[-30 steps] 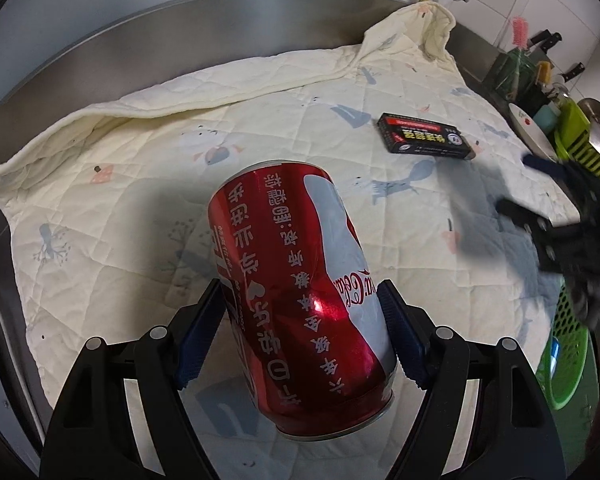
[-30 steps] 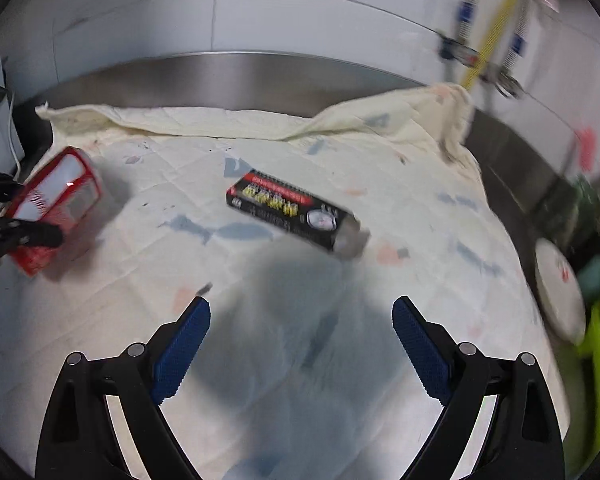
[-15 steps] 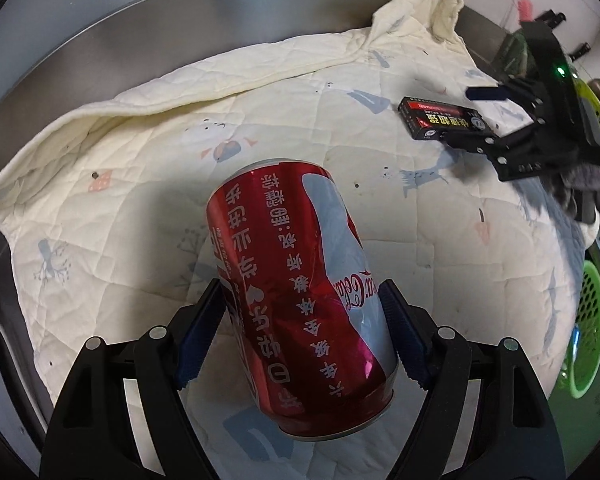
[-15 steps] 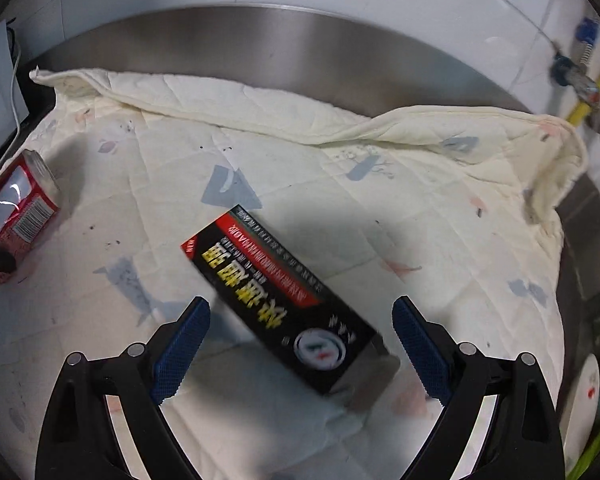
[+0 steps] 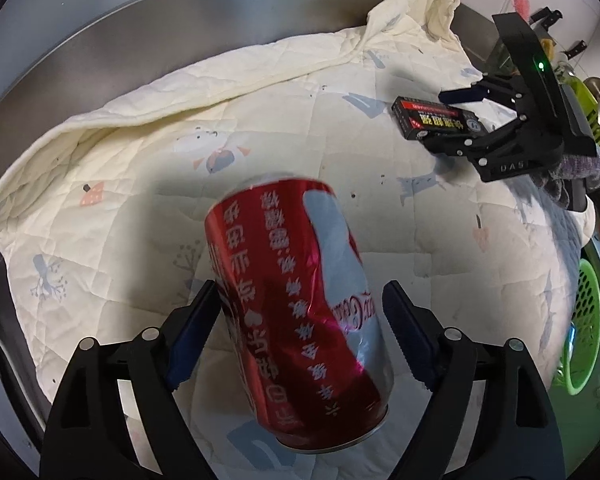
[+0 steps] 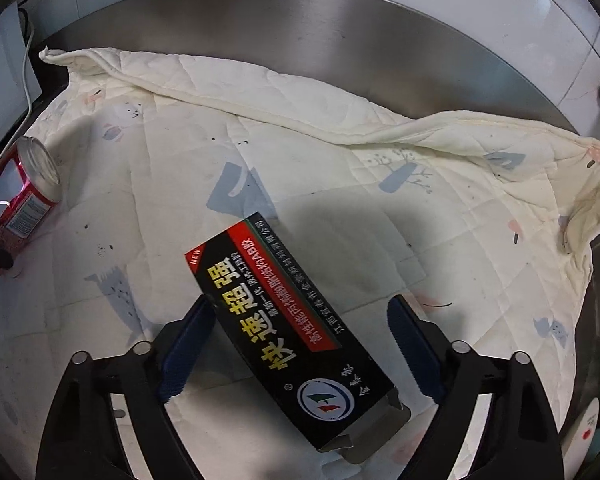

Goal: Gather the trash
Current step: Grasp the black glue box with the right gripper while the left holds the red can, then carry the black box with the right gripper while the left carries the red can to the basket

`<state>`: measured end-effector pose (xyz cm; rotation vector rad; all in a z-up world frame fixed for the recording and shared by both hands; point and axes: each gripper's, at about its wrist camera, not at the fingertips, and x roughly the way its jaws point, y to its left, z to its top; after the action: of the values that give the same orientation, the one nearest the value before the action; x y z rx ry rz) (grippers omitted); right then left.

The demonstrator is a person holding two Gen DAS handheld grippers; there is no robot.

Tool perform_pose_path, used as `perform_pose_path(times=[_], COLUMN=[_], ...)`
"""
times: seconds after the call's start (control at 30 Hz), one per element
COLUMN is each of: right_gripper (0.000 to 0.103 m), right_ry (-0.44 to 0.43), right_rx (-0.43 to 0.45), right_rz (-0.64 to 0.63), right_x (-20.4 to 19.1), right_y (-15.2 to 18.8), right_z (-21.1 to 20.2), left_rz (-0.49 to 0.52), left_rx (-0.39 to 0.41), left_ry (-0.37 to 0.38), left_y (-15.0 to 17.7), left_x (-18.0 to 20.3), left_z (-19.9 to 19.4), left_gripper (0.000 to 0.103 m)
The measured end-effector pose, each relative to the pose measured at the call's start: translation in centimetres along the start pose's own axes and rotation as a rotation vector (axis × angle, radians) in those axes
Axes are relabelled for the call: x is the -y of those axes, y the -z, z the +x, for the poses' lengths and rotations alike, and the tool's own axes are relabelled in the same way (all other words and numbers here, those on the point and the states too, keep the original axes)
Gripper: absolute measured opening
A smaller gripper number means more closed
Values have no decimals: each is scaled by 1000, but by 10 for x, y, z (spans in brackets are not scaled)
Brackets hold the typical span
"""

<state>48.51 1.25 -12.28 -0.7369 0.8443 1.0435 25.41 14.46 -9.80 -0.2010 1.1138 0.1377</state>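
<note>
- Left wrist view: the left gripper (image 5: 302, 336) straddles a dented red can (image 5: 296, 320) lying on the quilted cloth (image 5: 140, 184); its jaws have just been opening, and the right pad shows a gap to the can while the left pad sits at its side, so the can looks released or nearly so, not pinched
- Right wrist view: the right gripper (image 6: 298, 344) has its jaws spread either side of a black box (image 6: 276, 320) lying slantwise on the cloth; the jaws have just been closing, yet neither pad presses the box
- Judged from this, nothing is collected yet: can and box both lie on the cloth, well apart, and both grasps and the carry to a bin remain
- A green basket (image 5: 580, 328) shows past the cloth's right edge, a likely place for the trash
- The cloth's far edge is folded up against the steel wall (image 6: 300, 40); open cloth lies all round both items, so the two grippers have free room and stand well clear of each other
</note>
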Motion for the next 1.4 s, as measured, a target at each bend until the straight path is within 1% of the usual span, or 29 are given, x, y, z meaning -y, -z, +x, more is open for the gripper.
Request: perform_pose_path(times=[0.07, 0.1, 0.23, 0.3, 0.53, 0.63, 0.7, 0.8, 0.93, 1.03, 1.3, 1.4], right_gripper=[75, 71, 65, 65, 65, 65, 65, 58, 51, 49, 49, 49], right_ry=[-9, -12, -26, -30, -34, -54, -50, -38, -10, -11, -2, 23], right_rx=[-10, -13, -28, -35, -54, -59, -58, -55, -60, -51, -36, -31], right_rz=[-2, -1, -7, -8, -20, -4, -13, -29, -30, -9, 114, 169], right_x=[-3, -4, -6, -7, -6, 0, -1, -6, -15, -22, -42, -45], right_y=[-2, -3, -4, -6, -10, -11, -10, -7, 0, 6, 30, 40], right_z=[-1, -1, -1, -3, 1, 2, 1, -3, -10, -16, -29, -36], left_rz=[4, 8, 3, -2, 10, 10, 11, 15, 26, 24, 49, 67], left_rx=[6, 4, -10, -19, -29, -33, -34, -36, -39, -44, -32, -15], left_ry=[1, -2, -2, -2, 3, 3, 10, 8, 7, 4, -9, -18], left_y=[-4, -5, -9, -9, -9, -9, -10, -10, -10, -10, -9, -8], left_x=[0, 0, 0, -2, 0, 0, 0, -1, 1, 1, 5, 8], left_z=[-2, -2, 1, 3, 6, 7, 7, 7, 6, 8, 10, 8], left_gripper=[82, 82, 82, 82, 74, 71, 70, 70, 70, 70, 70, 69])
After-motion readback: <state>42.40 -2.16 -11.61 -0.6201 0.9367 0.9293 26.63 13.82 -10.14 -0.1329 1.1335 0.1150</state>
